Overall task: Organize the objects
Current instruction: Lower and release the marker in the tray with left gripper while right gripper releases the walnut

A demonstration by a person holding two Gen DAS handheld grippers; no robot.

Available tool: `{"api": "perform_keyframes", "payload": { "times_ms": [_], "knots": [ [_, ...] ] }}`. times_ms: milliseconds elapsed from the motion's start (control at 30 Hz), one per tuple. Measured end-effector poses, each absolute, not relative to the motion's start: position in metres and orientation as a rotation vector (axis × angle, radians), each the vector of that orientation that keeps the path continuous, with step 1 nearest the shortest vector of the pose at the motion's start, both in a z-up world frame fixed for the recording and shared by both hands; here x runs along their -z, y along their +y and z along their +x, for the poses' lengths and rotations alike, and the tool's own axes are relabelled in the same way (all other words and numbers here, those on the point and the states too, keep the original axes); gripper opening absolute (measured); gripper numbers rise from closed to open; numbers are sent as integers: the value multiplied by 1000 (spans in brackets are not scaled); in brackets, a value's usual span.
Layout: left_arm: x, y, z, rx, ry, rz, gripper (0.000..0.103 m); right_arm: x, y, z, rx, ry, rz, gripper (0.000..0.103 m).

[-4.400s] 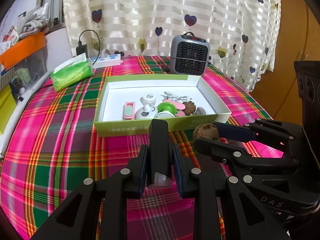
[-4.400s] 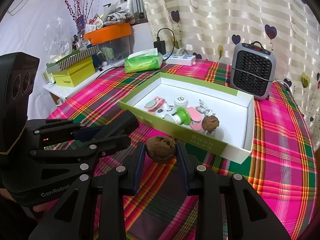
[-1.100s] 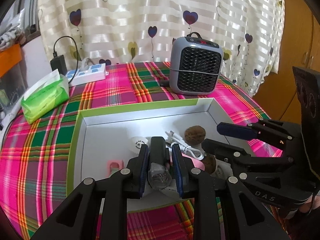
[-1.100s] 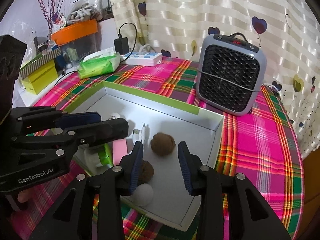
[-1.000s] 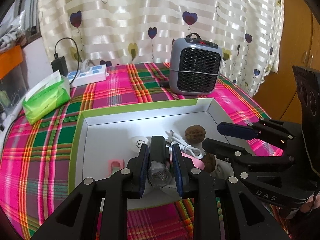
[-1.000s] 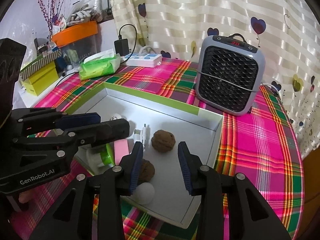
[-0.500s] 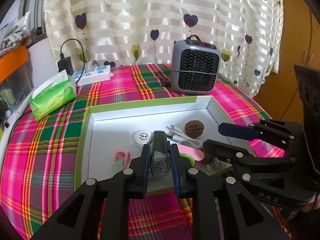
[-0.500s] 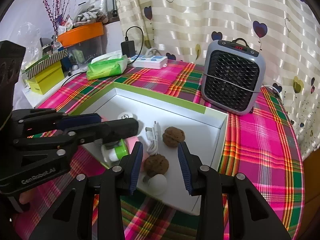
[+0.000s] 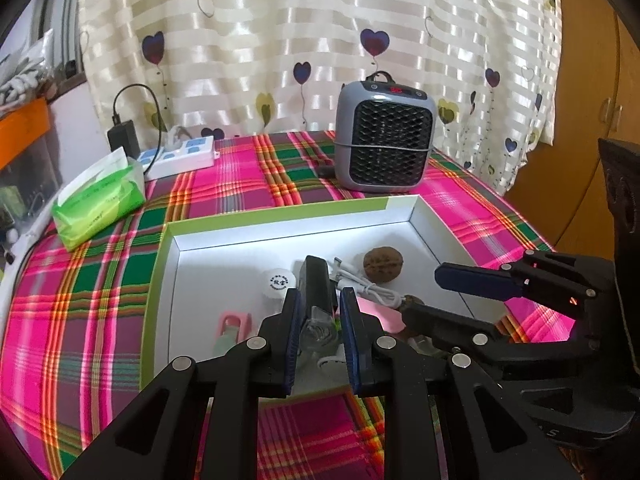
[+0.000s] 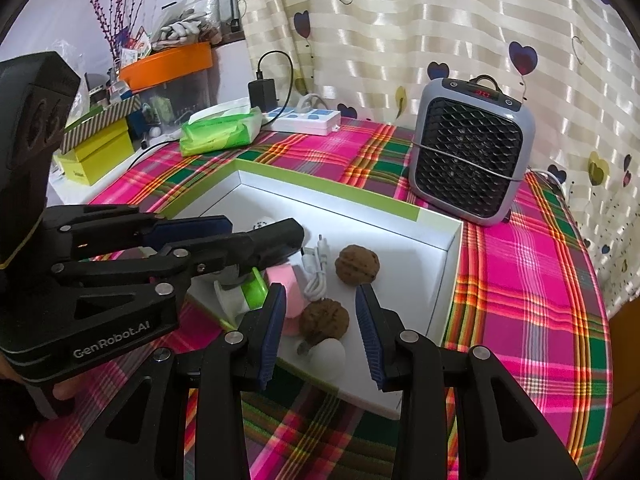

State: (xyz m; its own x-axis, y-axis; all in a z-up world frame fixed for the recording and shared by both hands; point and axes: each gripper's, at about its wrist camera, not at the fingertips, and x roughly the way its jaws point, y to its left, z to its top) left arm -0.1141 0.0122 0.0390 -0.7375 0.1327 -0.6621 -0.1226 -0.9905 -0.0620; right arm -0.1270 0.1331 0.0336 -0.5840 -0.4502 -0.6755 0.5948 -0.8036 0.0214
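A white box with a green rim (image 9: 280, 216) lies on the plaid tablecloth. In it are two walnuts (image 10: 357, 263) (image 10: 324, 318), a white cable (image 9: 360, 284), a white round cap (image 9: 279, 282), pink pieces (image 9: 234, 322) and a white ball (image 10: 328, 354). My left gripper (image 9: 318, 300) is shut on a black oblong object (image 9: 316, 276) with a clear end, held over the box's near edge. My right gripper (image 10: 320, 294) stands open and empty above the nearer walnut, close to the box's near right corner.
A grey fan heater (image 9: 386, 136) stands just behind the box. A green tissue pack (image 9: 100, 200) and a white power strip (image 9: 180, 156) lie at the back left. Yellow boxes (image 10: 96, 148) sit beside the table on the left, a wooden cabinet on the right.
The right gripper, which held a walnut several seconds ago, has left it in the box. Both grippers have drawn back from the box. The left jaws have narrowed onto the black object.
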Motion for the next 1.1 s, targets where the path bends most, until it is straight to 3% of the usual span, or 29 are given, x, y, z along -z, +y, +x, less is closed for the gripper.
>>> {"api": "perform_keyframes", "payload": {
  "times_ms": [1100],
  "knots": [
    [-40,10,-48,-2886,-27,-1132,17,-33,127,-71,2361,218,977,42]
  ]
}}
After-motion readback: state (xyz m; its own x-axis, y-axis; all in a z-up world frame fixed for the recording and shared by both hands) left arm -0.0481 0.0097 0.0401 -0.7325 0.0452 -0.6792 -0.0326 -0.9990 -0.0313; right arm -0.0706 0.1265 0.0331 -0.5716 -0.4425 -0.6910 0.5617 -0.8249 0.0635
